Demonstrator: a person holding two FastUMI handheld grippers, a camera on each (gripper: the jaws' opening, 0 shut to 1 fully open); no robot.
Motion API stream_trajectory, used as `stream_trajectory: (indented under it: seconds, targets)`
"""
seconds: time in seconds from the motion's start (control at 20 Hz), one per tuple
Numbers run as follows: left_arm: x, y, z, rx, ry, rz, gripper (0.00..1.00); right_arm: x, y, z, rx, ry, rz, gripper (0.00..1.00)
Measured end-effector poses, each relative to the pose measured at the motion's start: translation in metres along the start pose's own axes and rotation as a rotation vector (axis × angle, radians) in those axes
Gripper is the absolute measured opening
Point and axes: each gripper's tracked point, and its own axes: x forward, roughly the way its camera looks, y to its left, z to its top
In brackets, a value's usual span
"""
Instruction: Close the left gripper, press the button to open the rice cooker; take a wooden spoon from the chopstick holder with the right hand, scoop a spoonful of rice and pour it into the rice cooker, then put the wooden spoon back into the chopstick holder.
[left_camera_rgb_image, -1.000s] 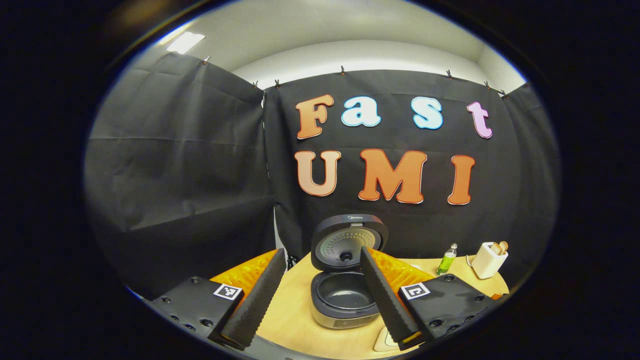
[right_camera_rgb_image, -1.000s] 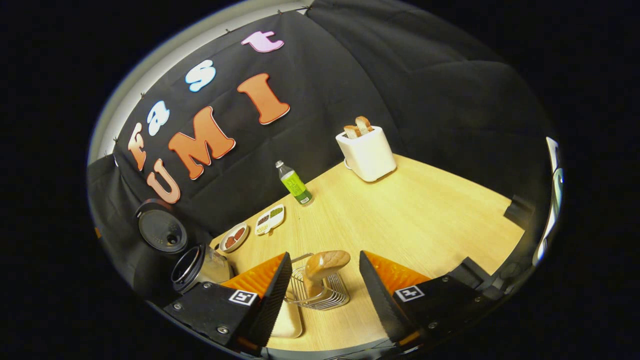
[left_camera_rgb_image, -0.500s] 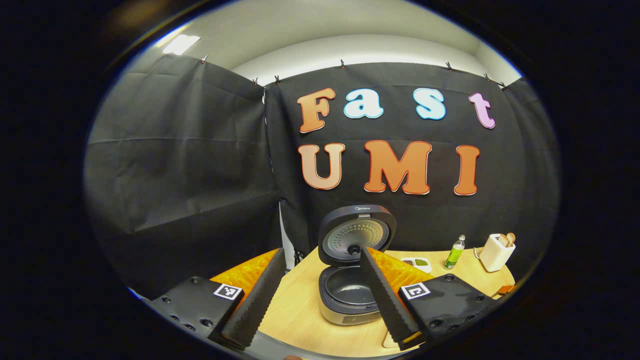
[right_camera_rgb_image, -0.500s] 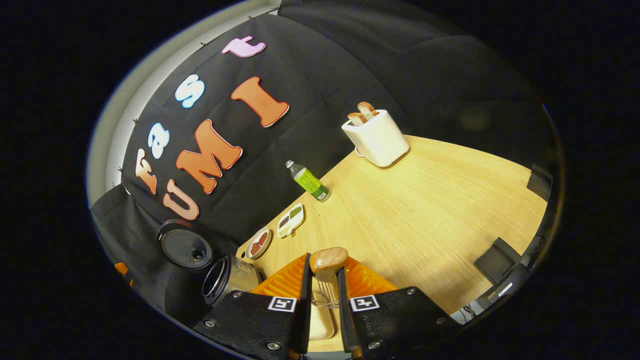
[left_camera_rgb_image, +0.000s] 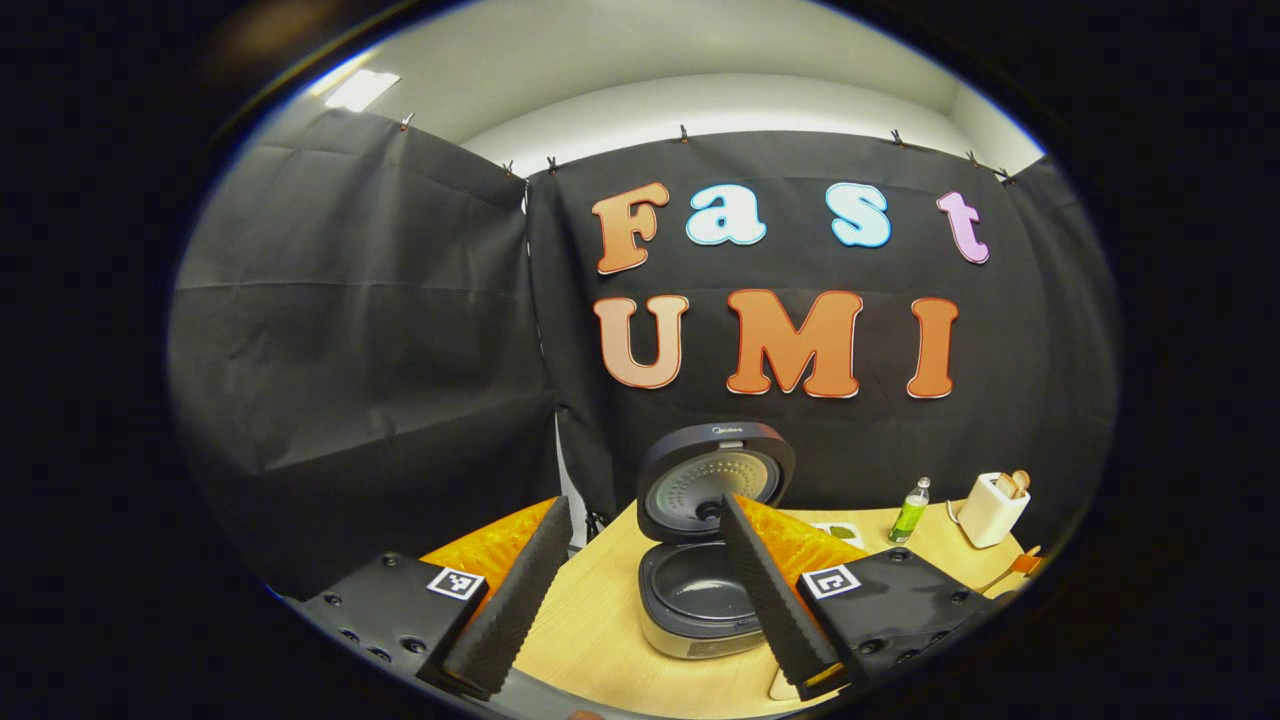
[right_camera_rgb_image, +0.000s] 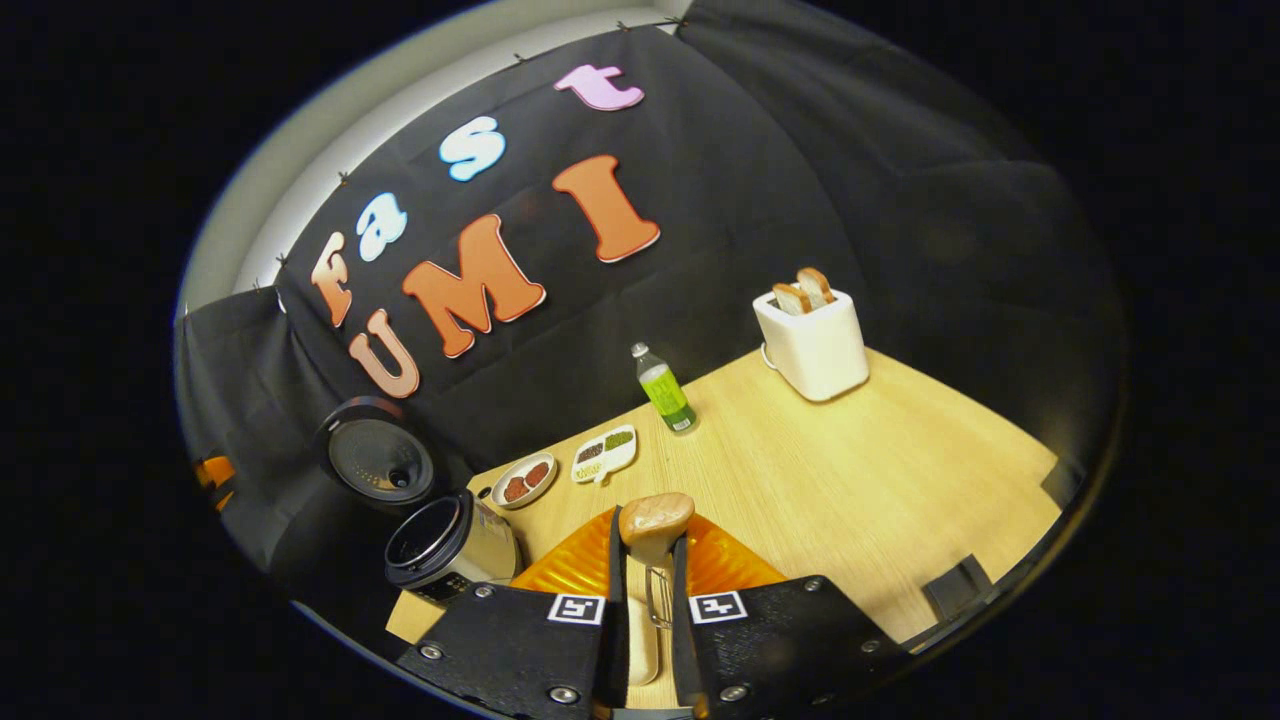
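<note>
In the left gripper view the rice cooker (left_camera_rgb_image: 700, 600) stands on the wooden table with its round lid (left_camera_rgb_image: 715, 480) raised and its dark pot bare. My left gripper (left_camera_rgb_image: 640, 505) hovers open in front of it, holding nothing. In the right gripper view my right gripper (right_camera_rgb_image: 648, 540) is shut on the wooden spoon (right_camera_rgb_image: 655, 515), whose rounded end sticks up above the fingers. Between the fingers, below the spoon, shows the wire chopstick holder (right_camera_rgb_image: 656, 600). The open rice cooker (right_camera_rgb_image: 450, 545) stands to the left of it.
A beige tray (right_camera_rgb_image: 640, 640) lies under the right fingers. Behind are a small round dish (right_camera_rgb_image: 525, 480), a divided dish (right_camera_rgb_image: 605, 455), a green bottle (right_camera_rgb_image: 665, 390) and a white toaster (right_camera_rgb_image: 812, 340) with bread. The table (right_camera_rgb_image: 850, 490) stretches to the right.
My right gripper went from open around the spoon's end to shut on it, and its view has rolled. The left gripper has only drifted slightly in front of the open cooker.
</note>
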Motion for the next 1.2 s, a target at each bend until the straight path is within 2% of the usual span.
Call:
stream_trajectory:
  seconds: [0.3,0.65,0.95,1.2]
  targets:
    - [0.011,0.002,-0.004,-0.007,0.003,-0.045,0.97,-0.020,0.048,0.026,-0.142,-0.054,0.043,0.17]
    - [0.026,0.024,-0.005,-0.003,-0.002,-0.081,0.97,-0.033,0.121,0.004,-0.206,-0.042,0.115,0.17]
    - [0.041,0.049,-0.009,-0.009,0.002,-0.130,0.97,-0.021,0.148,-0.041,-0.287,-0.013,0.063,0.17]
    - [0.051,0.068,-0.017,0.014,0.014,-0.165,0.98,-0.006,0.155,-0.073,-0.415,-0.009,0.003,0.17]
